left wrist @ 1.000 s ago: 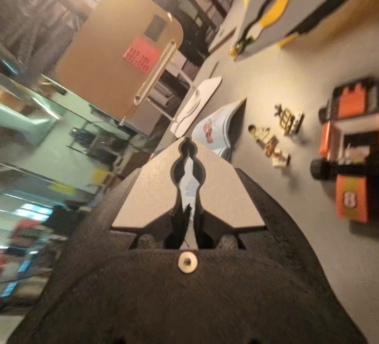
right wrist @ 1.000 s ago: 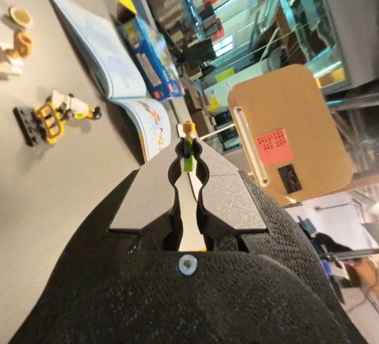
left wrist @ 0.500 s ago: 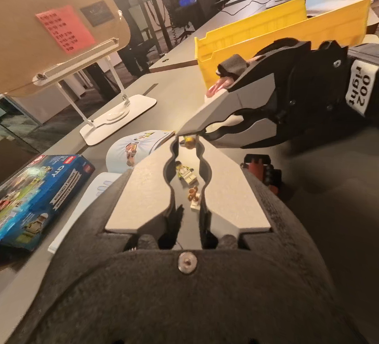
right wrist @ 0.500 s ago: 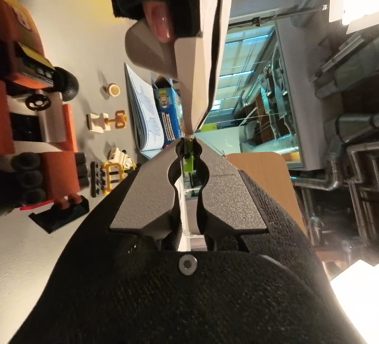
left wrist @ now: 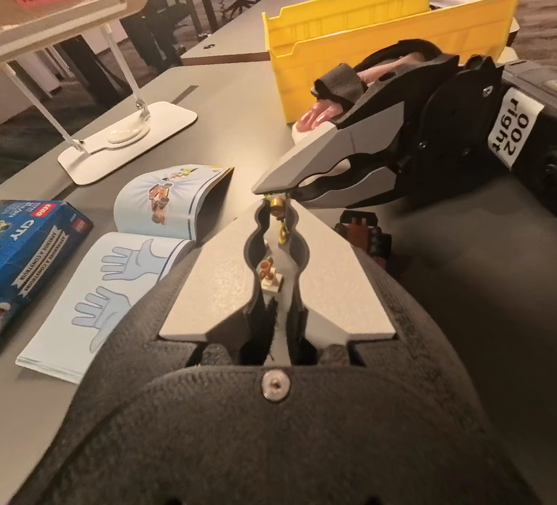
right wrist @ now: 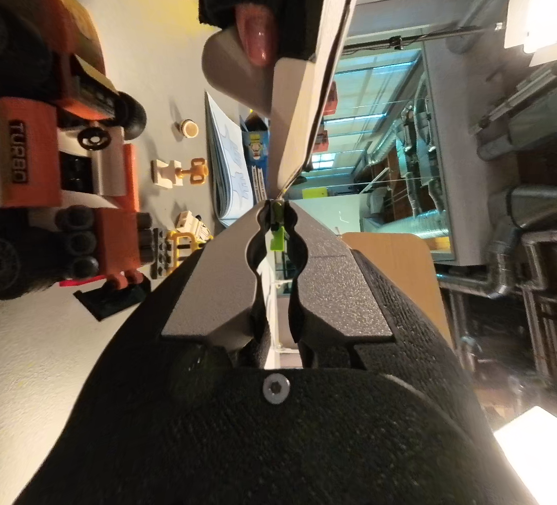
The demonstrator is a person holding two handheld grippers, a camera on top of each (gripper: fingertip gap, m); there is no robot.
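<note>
Two pairs of jaws now meet on one small minifigure [left wrist: 277, 209], held in the air above the middle of the grey tabletop [left wrist: 241, 92]. A second ago the left gripper [left wrist: 277, 204] was pressed together on nothing and pointed away, while the right gripper [right wrist: 276, 207] already held the figure alone. Half a second ago the left jaws were spread and lined up with it. Now they have narrowed around its tan head and appear to touch it on both sides. The right jaws have stayed pinched on the dark torso, with the lime-green legs [right wrist: 278, 239] hanging back between the fingers.

The left wrist view shows the head seated between its own fingertips and the right gripper [left wrist: 271, 189] coming in from the right side, with a person's fingers on it. It also shows the yellow bins [left wrist: 391, 26] at the far edge, the white stand base [left wrist: 126, 141], the open booklet [left wrist: 168, 204] and the blue box [left wrist: 39, 237] towards the left edge.

The right wrist view hides the head behind the left gripper's finger [right wrist: 301, 113]. Only it shows the legs, the orange toy car [right wrist: 60, 189], a gold trophy [right wrist: 193, 174], a small round piece [right wrist: 188, 128] and a second, white figure [right wrist: 193, 225] lying on the tabletop.
</note>
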